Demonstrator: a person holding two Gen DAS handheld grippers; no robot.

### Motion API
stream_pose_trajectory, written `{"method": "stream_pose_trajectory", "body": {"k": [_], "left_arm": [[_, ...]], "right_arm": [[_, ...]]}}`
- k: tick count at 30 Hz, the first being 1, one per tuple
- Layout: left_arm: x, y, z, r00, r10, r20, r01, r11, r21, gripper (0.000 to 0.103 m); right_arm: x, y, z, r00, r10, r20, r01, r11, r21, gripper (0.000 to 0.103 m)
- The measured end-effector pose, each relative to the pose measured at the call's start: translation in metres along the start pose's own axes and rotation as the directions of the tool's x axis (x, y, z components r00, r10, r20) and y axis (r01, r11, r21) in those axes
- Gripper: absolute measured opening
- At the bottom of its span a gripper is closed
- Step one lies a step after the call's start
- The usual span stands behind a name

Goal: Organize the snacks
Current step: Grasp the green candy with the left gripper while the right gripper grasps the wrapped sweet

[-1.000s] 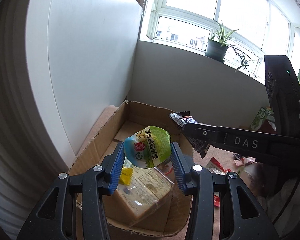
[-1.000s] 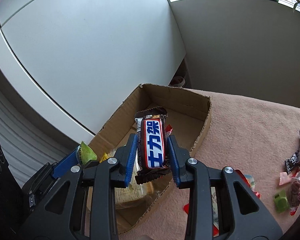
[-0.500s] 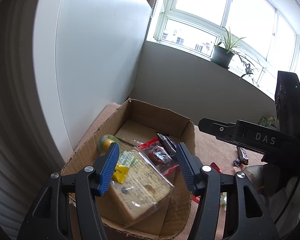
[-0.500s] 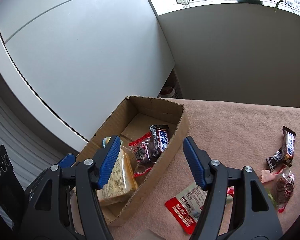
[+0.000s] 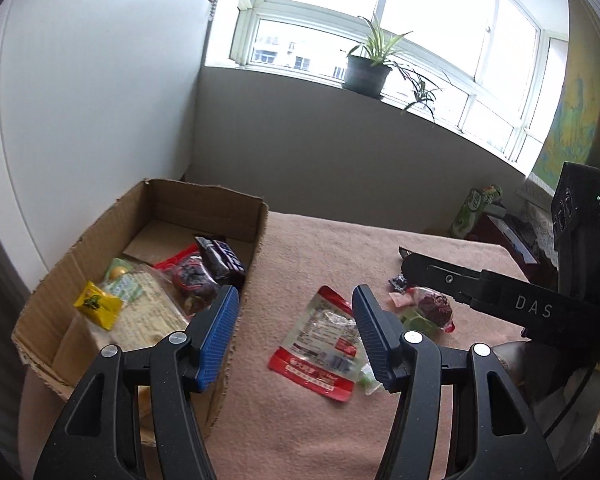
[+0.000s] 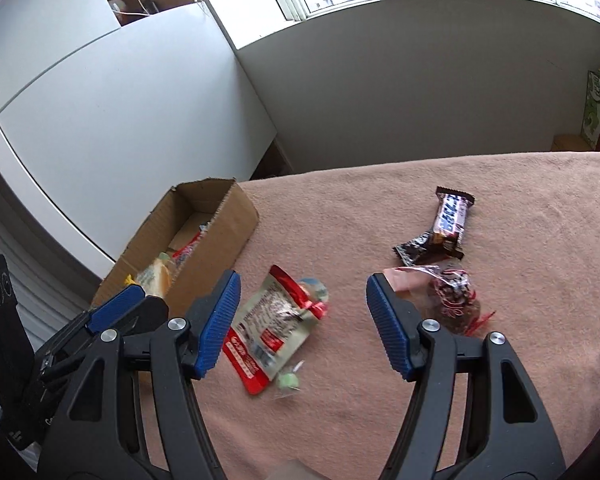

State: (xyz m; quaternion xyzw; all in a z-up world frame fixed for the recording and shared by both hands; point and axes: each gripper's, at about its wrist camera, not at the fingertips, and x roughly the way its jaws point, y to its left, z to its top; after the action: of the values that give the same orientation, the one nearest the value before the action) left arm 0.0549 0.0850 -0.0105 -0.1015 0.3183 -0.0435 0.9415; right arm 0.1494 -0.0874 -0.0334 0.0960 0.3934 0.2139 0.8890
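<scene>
Jaws on both tools stand apart with nothing between the pads, having just been opening. Your left gripper (image 5: pixel 296 336) hangs over the edge of the pink fleece tabletop (image 5: pixel 332 248), its left pad over the near right corner of the open brown cardboard box (image 5: pixel 204 204). Inside that box, left of your left jaws, lie a large clear-wrapped pale cake block (image 5: pixel 140 316), a small yellow sachet (image 5: pixel 98 305), a round green-lidded jelly cup (image 5: pixel 118 270), a clear pouch of dark red fruit (image 5: pixel 190 278) and a dark chocolate bar in a blue-lettered wrapper (image 5: pixel 220 258). Just ahead between your left jaws lies a flat red-and-clear printed pouch (image 5: pixel 324 344), flat on the cloth, not touched.

Your right gripper (image 6: pixel 304 324) hovers over the same cloth. That red-and-clear pouch sits just inside its left pad, with a small green wrapped candy (image 6: pixel 287 381) below it. Just beyond the right pad lies a clear bag of dark red sweets (image 6: pixel 452 296), a small pink sachet (image 6: pixel 404 280) touching it. Further ahead and right lies a second brown chocolate bar with blue lettering (image 6: pixel 450 220), well apart from the box. The box is ahead-left of these jaws.
</scene>
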Motion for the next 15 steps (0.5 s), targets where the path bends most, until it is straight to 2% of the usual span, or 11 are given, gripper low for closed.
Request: {"method": "stream_pose_trajectory", "body": {"k": [4, 7, 13, 15], "left_arm": [[0.025, -0.015, -0.003, 0.997, -0.045, -0.068, 0.043, 0.999, -0.021, 0.059], [0.032, -0.028, -0.007, 0.995, -0.054, -0.082, 0.053, 0.999, -0.009, 0.059], [0.049, -0.064, -0.017, 0.989, -0.068, -0.130, 0.077, 0.995, 0.067, 0.059], [0.056, -0.076, -0.021, 0.986, -0.072, -0.150, 0.087, 0.992, 0.095, 0.059]], "right_arm": [[-0.005, -0.026, 0.003, 0.997, -0.077, 0.003, 0.077, 0.997, -0.009, 0.068], [-0.009, -0.046, 0.007, 0.994, -0.111, -0.004, 0.111, 0.994, -0.011, 0.068], [0.005, -0.082, 0.005, 0.992, -0.105, -0.072, 0.108, 0.994, 0.032, 0.067], [0.012, -0.089, 0.003, 0.991, -0.090, -0.099, 0.094, 0.995, 0.039, 0.063]]}}
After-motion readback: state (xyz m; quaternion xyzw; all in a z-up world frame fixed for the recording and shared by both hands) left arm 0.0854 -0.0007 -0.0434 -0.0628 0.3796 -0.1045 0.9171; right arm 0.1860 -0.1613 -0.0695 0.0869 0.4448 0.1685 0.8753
